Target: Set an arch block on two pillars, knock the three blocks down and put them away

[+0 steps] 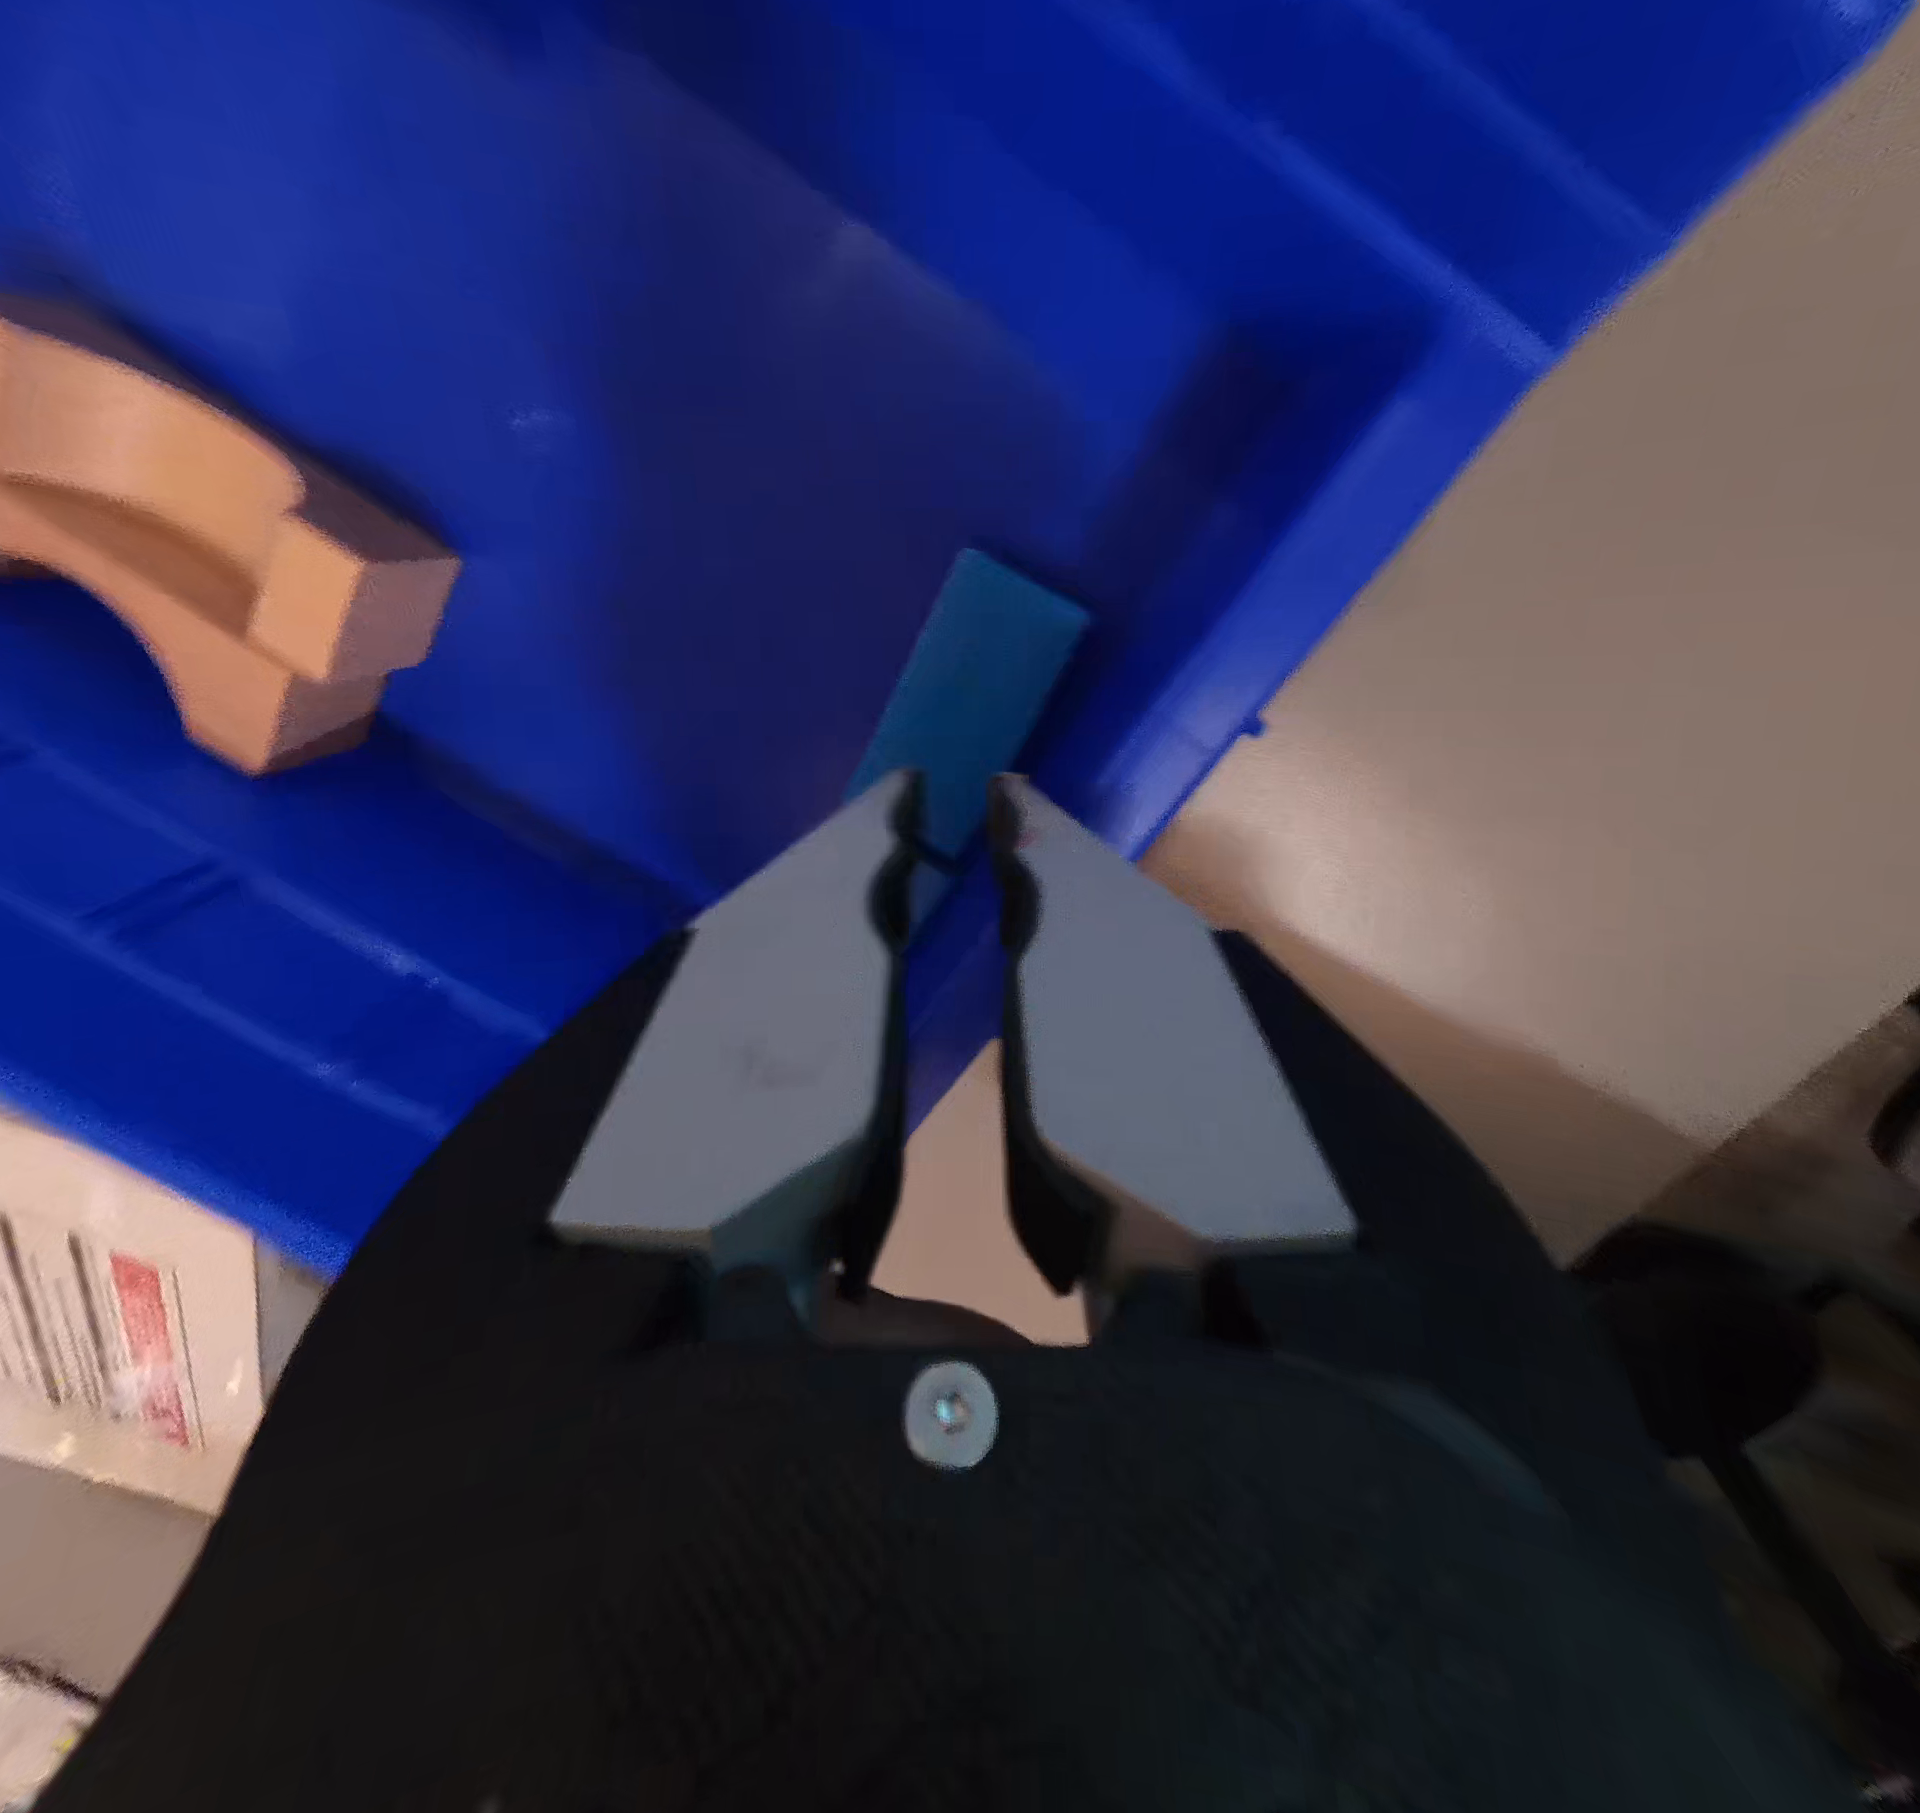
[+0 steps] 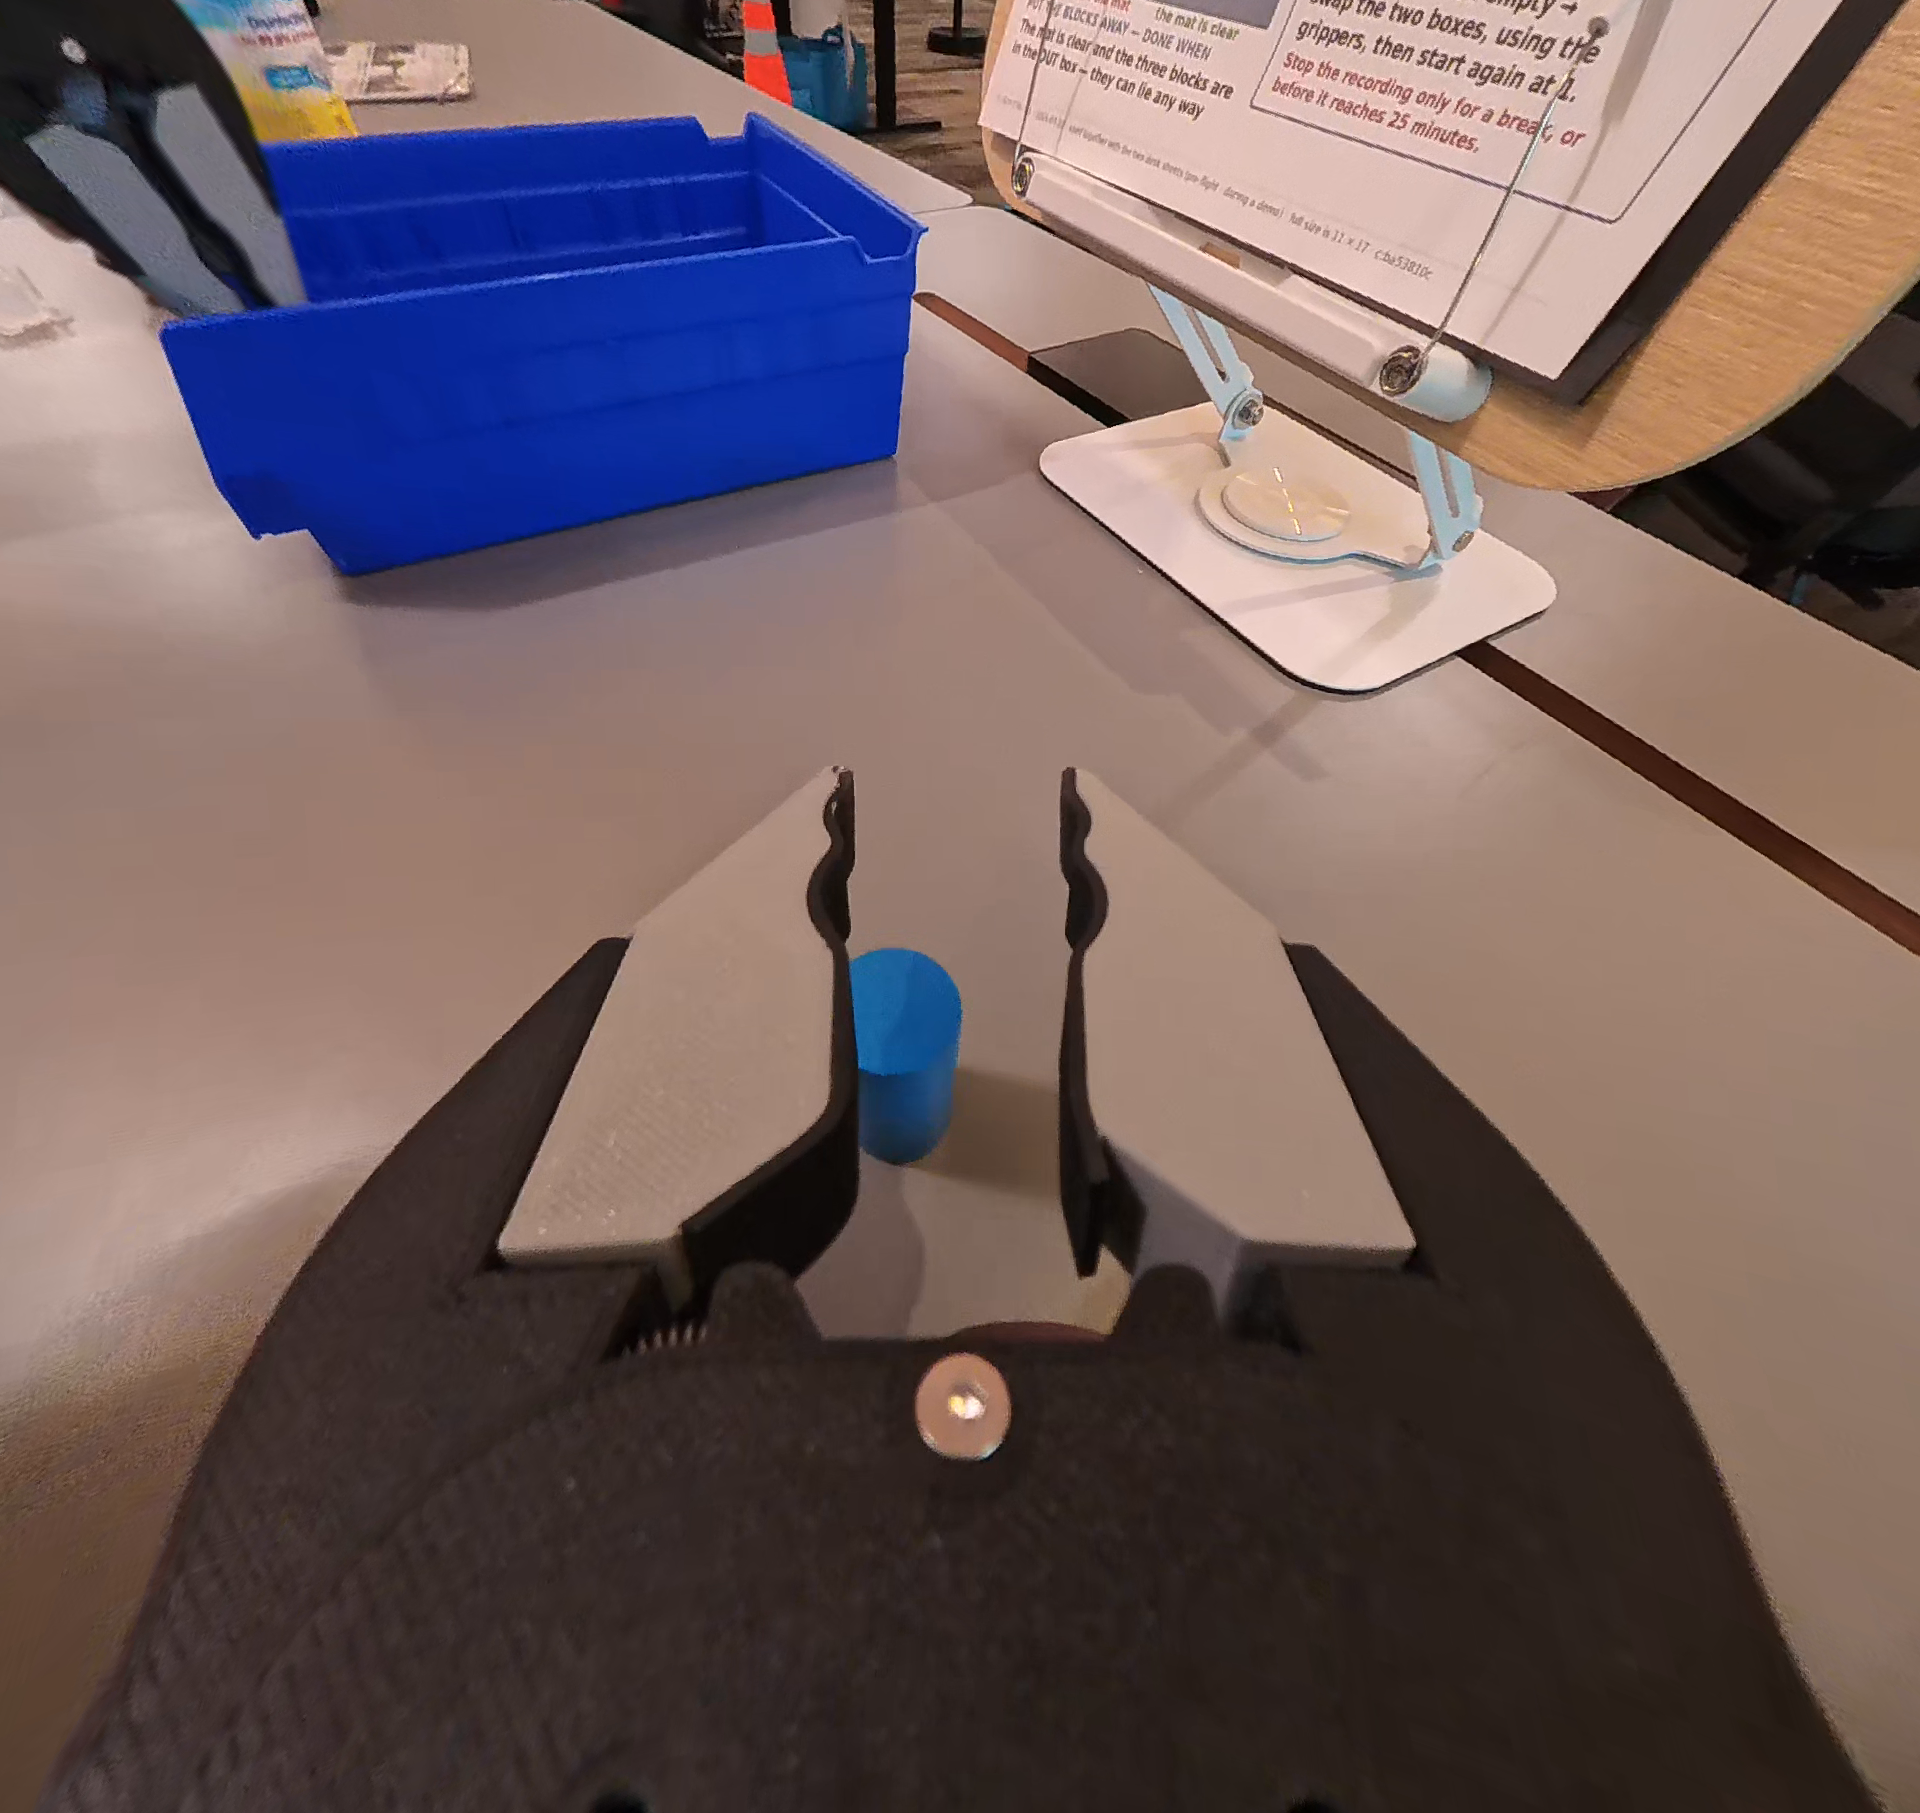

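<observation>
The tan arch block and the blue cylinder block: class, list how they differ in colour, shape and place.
The tan arch block is light brown, the blue cylinder block blue. The arch block has a curved cut-out; the cylinder block is round and solid. The arch block lies inside the blue bin; the cylinder block stands upright on the grey table. Neither is gripped.
</observation>
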Action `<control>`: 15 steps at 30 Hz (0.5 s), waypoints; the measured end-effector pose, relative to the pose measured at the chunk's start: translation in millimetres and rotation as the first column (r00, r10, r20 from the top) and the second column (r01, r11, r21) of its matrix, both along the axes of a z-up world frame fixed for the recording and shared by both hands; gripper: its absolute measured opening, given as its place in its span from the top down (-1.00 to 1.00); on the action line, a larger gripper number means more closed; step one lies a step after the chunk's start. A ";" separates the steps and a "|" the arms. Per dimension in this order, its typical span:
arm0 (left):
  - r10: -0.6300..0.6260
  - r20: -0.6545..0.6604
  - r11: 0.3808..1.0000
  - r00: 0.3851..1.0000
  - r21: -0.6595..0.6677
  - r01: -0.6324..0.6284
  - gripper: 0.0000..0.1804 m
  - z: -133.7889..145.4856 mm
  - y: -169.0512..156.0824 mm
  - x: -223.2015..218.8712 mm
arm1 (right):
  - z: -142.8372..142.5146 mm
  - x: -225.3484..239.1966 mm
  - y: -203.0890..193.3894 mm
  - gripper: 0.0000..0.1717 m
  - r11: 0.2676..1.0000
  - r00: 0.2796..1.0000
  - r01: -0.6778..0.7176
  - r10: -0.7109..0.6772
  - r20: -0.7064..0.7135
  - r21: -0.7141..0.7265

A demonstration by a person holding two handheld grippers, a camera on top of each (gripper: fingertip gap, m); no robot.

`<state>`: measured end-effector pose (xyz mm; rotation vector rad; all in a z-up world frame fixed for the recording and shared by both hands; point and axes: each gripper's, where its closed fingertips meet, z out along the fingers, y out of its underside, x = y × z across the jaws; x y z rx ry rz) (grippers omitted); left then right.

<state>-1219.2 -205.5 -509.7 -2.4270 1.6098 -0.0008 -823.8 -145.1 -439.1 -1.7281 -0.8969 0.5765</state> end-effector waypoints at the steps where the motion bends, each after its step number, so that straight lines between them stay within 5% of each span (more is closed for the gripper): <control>1: -0.024 0.004 0.999 1.000 0.022 0.024 1.00 -3.8 -0.5 5.8 | -1.0 -1.2 -0.6 0.57 1.000 1.000 -0.001 0.001 0.005 0.003; 7: -0.089 0.223 0.995 0.971 -0.023 0.096 1.00 -3.5 -12.1 80.7 | -6.5 -15.0 -9.9 0.57 0.999 0.999 -0.033 0.032 0.035 0.020; 15: -0.060 0.171 0.997 0.983 0.055 0.051 1.00 -8.7 4.1 117.4 | -6.3 -16.6 -16.9 0.57 0.999 0.999 -0.041 0.041 0.022 0.023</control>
